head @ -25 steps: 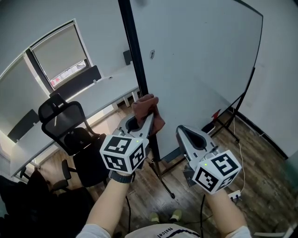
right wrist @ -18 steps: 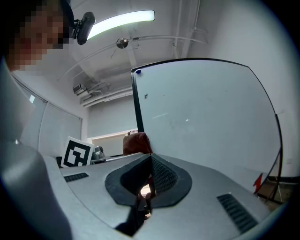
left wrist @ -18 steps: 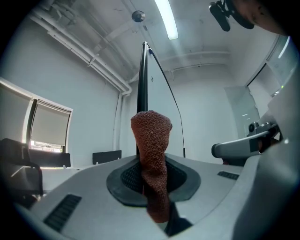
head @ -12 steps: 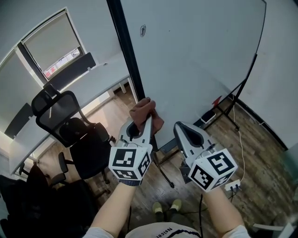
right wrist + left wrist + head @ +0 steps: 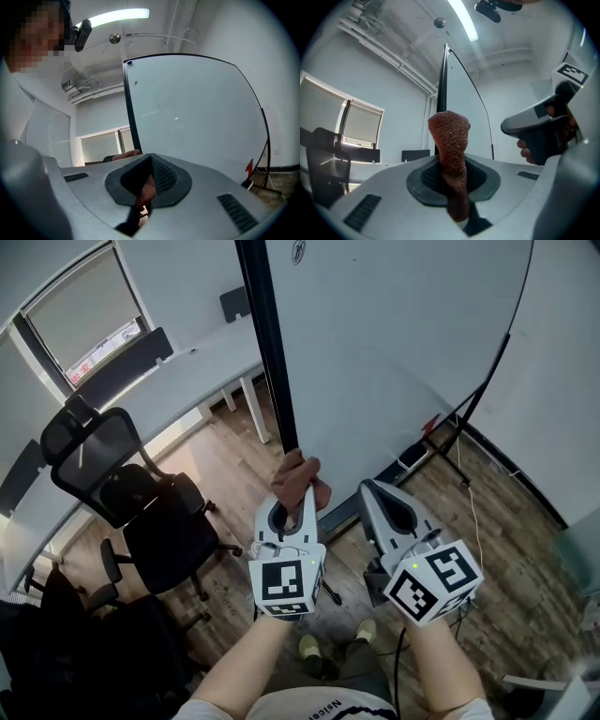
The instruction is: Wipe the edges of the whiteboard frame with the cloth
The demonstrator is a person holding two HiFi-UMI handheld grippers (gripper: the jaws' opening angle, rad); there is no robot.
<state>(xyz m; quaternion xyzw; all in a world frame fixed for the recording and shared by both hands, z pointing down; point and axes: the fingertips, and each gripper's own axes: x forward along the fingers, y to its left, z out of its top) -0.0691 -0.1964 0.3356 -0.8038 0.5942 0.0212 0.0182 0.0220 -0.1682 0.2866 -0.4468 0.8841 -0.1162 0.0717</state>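
The whiteboard [image 5: 403, 352] rises beyond both pairs of fingers, its black frame edge [image 5: 272, 362] straight ahead of the left gripper [image 5: 302, 491]. Those fingers pinch the brown cloth [image 5: 295, 472], which pokes past their tips at the frame. The right gripper [image 5: 367, 487], just beside, has its fingers closed together on nothing.

Office: black swivel chair [image 5: 141, 512], long white desk [image 5: 202, 371], standing whiteboard [image 5: 394, 352], roller blind [image 5: 80, 315].

Whiteboard [image 5: 403, 352]: top cut by edge.
Frame [image 5: 274, 371]: lower end hidden behind cloth [image 5: 298, 480].
Cloth: tail hidden between left gripper's [image 5: 296, 502] jaws.
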